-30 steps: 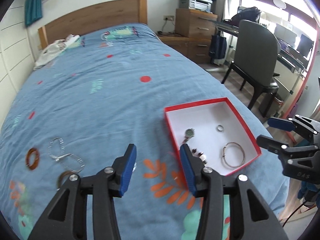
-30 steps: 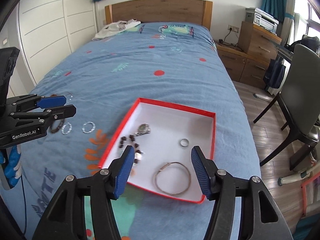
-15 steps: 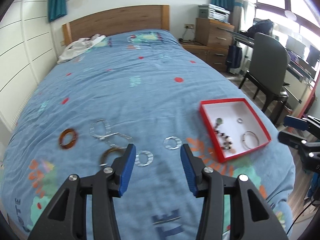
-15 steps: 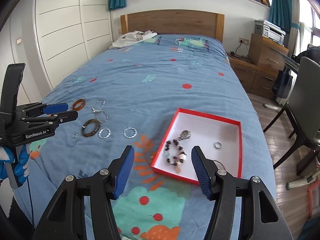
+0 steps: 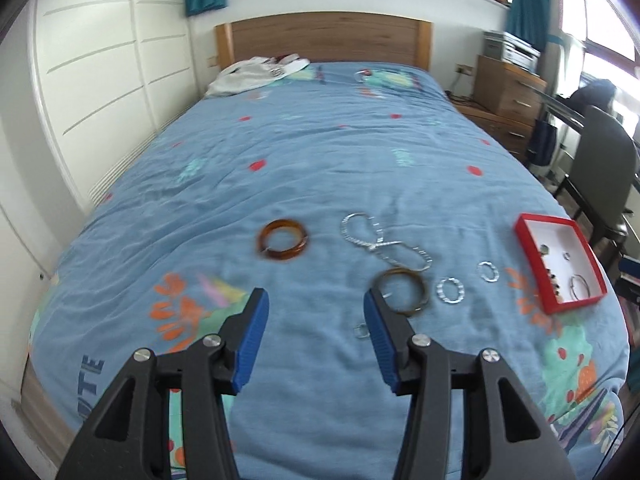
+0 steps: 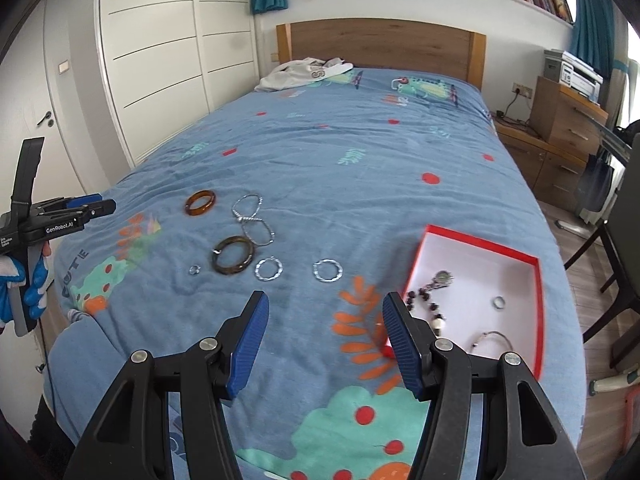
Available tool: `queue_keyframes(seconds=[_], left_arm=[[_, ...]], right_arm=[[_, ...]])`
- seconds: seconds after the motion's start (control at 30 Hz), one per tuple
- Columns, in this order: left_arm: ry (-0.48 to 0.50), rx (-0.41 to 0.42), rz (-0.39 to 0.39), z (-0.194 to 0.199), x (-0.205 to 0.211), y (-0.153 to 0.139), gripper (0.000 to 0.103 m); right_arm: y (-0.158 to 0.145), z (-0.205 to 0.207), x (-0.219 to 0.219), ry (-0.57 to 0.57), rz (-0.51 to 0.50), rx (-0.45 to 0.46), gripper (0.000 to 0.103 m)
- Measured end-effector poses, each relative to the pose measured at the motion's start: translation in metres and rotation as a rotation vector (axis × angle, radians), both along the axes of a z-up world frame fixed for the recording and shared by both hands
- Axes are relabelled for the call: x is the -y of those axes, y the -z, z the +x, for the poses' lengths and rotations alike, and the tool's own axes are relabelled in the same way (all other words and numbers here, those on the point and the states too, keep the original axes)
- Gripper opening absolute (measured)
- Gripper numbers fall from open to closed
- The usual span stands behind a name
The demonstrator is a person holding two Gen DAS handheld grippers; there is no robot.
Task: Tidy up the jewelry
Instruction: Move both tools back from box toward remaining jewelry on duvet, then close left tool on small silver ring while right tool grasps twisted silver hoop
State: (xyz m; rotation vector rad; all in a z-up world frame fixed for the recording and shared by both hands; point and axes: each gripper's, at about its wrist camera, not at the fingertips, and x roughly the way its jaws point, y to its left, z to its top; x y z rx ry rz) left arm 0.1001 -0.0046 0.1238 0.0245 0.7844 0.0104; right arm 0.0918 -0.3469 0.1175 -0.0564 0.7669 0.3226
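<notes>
A red box with a white inside [image 6: 496, 252] [image 5: 532, 224] lies on the blue bedspread at the right and holds a beaded bracelet [image 6: 430, 304], a small ring [image 6: 498, 302] and a thin hoop [image 6: 494, 336]. Loose on the bed lie an amber bangle [image 5: 283, 239] [image 6: 200, 202], a dark brown bangle [image 5: 402, 292] [image 6: 233, 260], a silver chain [image 5: 380, 242] [image 6: 252, 220], two silver hoops [image 6: 269, 269] [image 6: 328, 270] and a small ring [image 6: 194, 269]. My left gripper [image 5: 316, 336] is open and empty above the bed, before the brown bangle. My right gripper [image 6: 326, 344] is open and empty, left of the box.
A white garment [image 6: 304, 72] lies by the wooden headboard [image 6: 380, 48]. A white wardrobe [image 6: 160, 60] lines the left side. Wooden drawers [image 6: 568, 120] and a dark chair [image 5: 600, 168] stand to the right of the bed.
Both grippers have pulled back and swung left. The loose jewelry now sits in front of the left gripper and the box has slid to the right of both views. Both stay open.
</notes>
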Motion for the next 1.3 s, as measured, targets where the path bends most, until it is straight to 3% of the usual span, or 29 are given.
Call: queue_keyframes(seconds=[0.23, 0.8, 1.23, 1.3], left_arm=[[-0.019, -0.081, -0.028, 0.005, -0.016, 0.043, 0.048], [0.103, -0.228, -0.089, 0.054, 0.024, 0.134, 0.048], [0.122, -0.276, -0.11, 0.087, 0.038, 0.169, 0.046], [0.119, -0.273, -0.113, 0.09, 0.037, 0.171, 0.042]], right_arm=[[0.025, 0.018, -0.031, -0.05, 0.004, -0.057, 0.059], [0.105, 0.089, -0.075, -0.144, 0.029, -0.213, 0.059], [0.149, 0.142, -0.106, -0.193, 0.038, -0.273, 0.059], [0.151, 0.147, -0.11, -0.196, 0.04, -0.273, 0.059]])
